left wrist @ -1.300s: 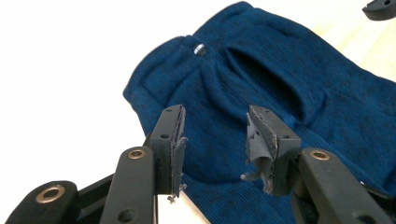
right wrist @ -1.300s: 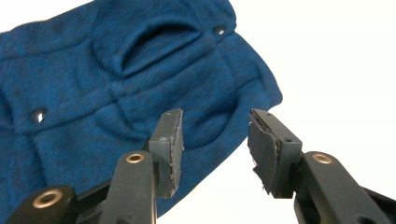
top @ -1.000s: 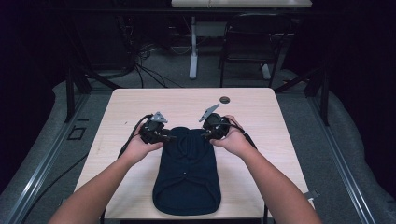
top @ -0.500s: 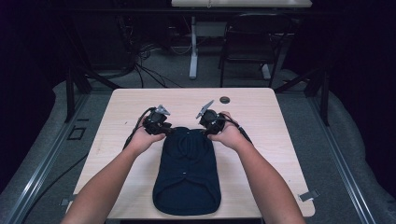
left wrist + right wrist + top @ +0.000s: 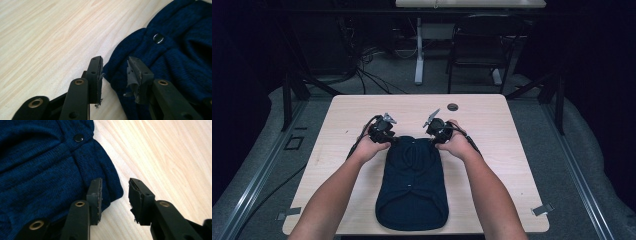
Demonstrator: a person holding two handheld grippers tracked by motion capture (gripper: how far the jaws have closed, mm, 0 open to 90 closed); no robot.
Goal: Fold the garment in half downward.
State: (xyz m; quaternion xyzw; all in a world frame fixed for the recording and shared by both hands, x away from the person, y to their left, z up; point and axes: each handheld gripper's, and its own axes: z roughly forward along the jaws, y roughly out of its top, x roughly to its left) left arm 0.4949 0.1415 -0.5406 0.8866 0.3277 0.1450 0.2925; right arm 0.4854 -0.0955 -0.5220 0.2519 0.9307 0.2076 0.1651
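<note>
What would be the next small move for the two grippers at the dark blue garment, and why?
Probably close both: the left gripper and right gripper stand open, each straddling a far corner of the knitted garment, gripping nothing yet.

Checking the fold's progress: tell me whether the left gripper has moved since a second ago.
Yes: the left gripper moved farther up the table, toward its far edge.

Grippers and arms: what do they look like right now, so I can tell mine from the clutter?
Both forearms are bare, no sleeves. The left gripper and right gripper are black, each topped by a grey three-cornered plate, each trailing a black cable. Up close the jaws are flat black bars with brass-ringed pivot holes; the left gripper's pads carry frayed grey lining.
</note>
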